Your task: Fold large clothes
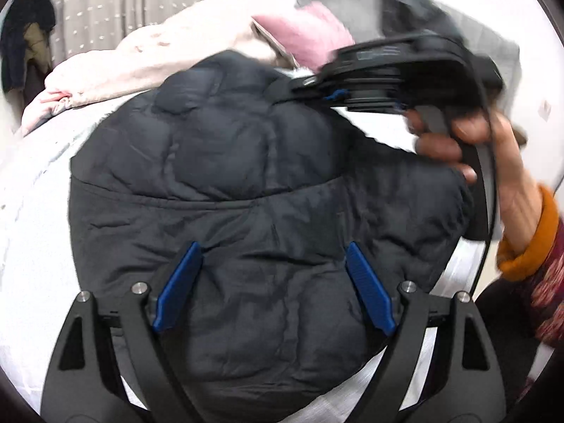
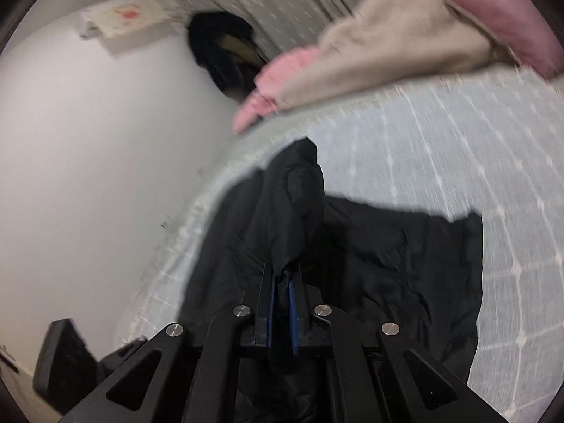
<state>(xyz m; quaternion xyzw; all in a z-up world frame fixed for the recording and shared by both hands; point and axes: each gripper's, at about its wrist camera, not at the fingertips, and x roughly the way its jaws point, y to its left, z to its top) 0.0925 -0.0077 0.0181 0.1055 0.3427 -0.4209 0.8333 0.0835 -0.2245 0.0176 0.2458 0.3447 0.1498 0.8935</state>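
Observation:
A black puffer jacket (image 1: 253, 183) lies spread on the white checked bed sheet (image 1: 31, 218). My left gripper (image 1: 273, 264) hovers open just above the jacket's near part, its blue pads (image 1: 179, 289) wide apart and empty. My right gripper (image 2: 282, 282) is shut on a fold of the jacket (image 2: 387, 264) and lifts it off the sheet (image 2: 458, 148); the pinched cloth rises in a peak (image 2: 303, 190). In the left wrist view the right gripper (image 1: 299, 86), held by a hand (image 1: 458, 141), sits at the jacket's far right edge.
A cream and pink pile of fleece clothes (image 1: 176, 46) lies at the far side of the bed, also in the right wrist view (image 2: 405, 35). Dark clothes (image 2: 225, 53) hang by the curtain (image 1: 141, 0). The white wall (image 2: 88, 141) borders the bed's left edge.

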